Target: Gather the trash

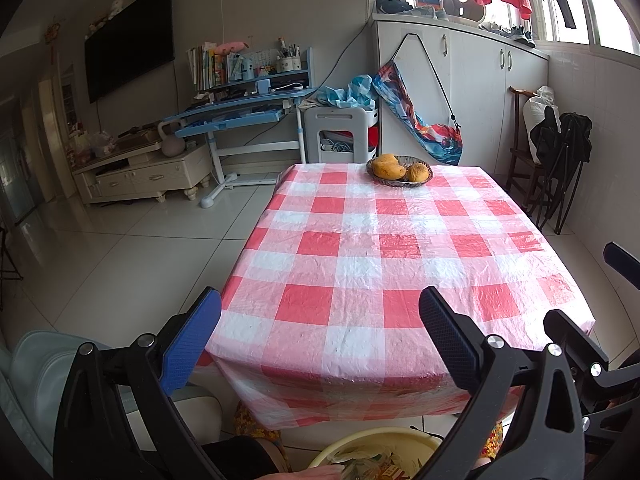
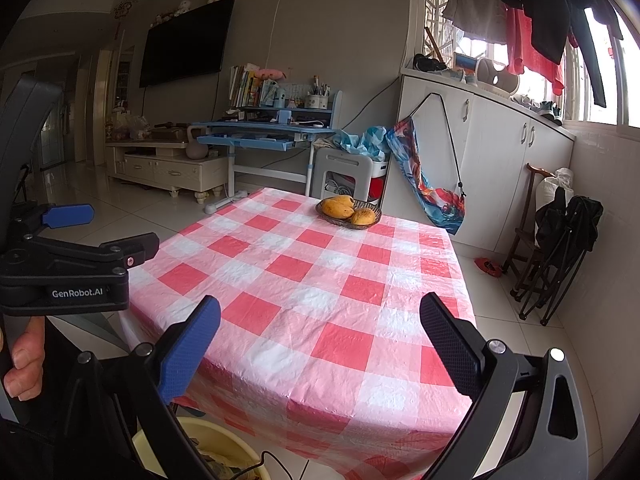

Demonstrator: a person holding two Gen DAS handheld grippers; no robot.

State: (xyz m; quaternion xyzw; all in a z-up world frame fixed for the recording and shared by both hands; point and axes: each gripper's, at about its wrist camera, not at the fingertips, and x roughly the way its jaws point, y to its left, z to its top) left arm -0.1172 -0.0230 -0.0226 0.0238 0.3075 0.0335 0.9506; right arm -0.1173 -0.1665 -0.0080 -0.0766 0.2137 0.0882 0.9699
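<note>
— So where's the trash?
— Down in the yellow bin (image 1: 424, 446) below the table (image 1: 400, 264)'s near edge; the cloth looks bare apart from the fruit basket (image 1: 400, 170).
— And the tools?
— Left tool (image 1: 320, 344) and right tool (image 2: 320, 344) both gape wide, holding nothing.
— Risks?
— Likely snagging the loose plastic cloth, dragging the basket, or mistaking mangoes (image 2: 338, 207) for rubbish.
</note>
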